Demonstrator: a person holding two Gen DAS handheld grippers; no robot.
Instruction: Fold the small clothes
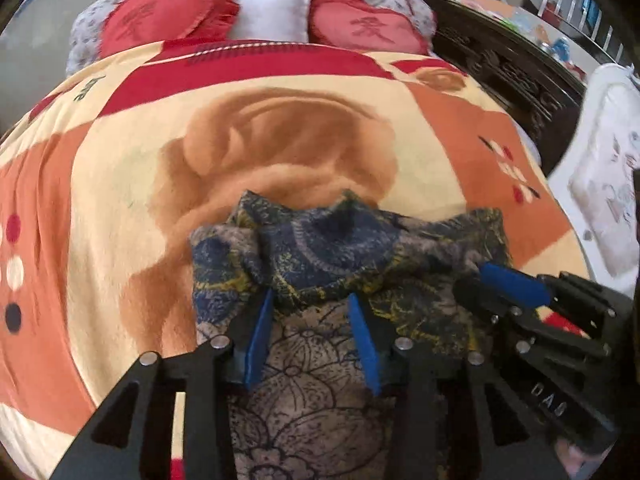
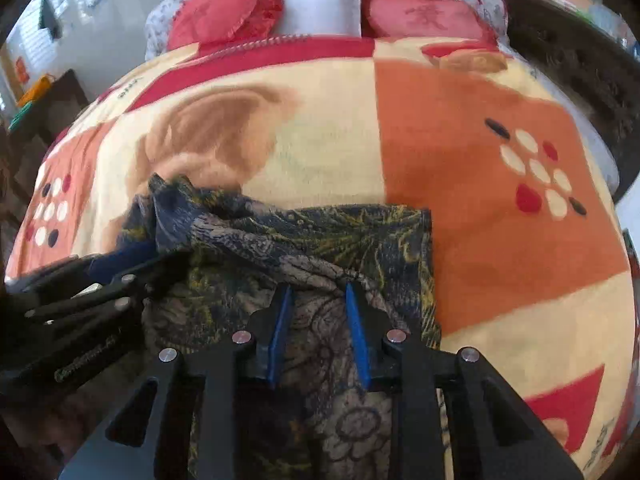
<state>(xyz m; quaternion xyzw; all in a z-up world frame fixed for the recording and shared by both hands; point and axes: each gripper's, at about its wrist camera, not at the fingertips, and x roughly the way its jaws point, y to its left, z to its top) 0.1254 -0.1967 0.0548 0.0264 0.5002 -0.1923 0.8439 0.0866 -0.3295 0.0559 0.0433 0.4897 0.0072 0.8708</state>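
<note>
Patterned garment (image 1: 340,248) between both grippers' fingers

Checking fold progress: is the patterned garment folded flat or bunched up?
Bunched up: the patterned garment lies rumpled in ridges on the blanket, not flat.

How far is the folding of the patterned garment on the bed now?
Done: little that I can see; the patterned garment lies bunched on the blanket, with no neat fold. In hand: the left claw and the right claw each have a raised edge of cloth between their fingers. Left: spreading it flat and making the folds.
</note>
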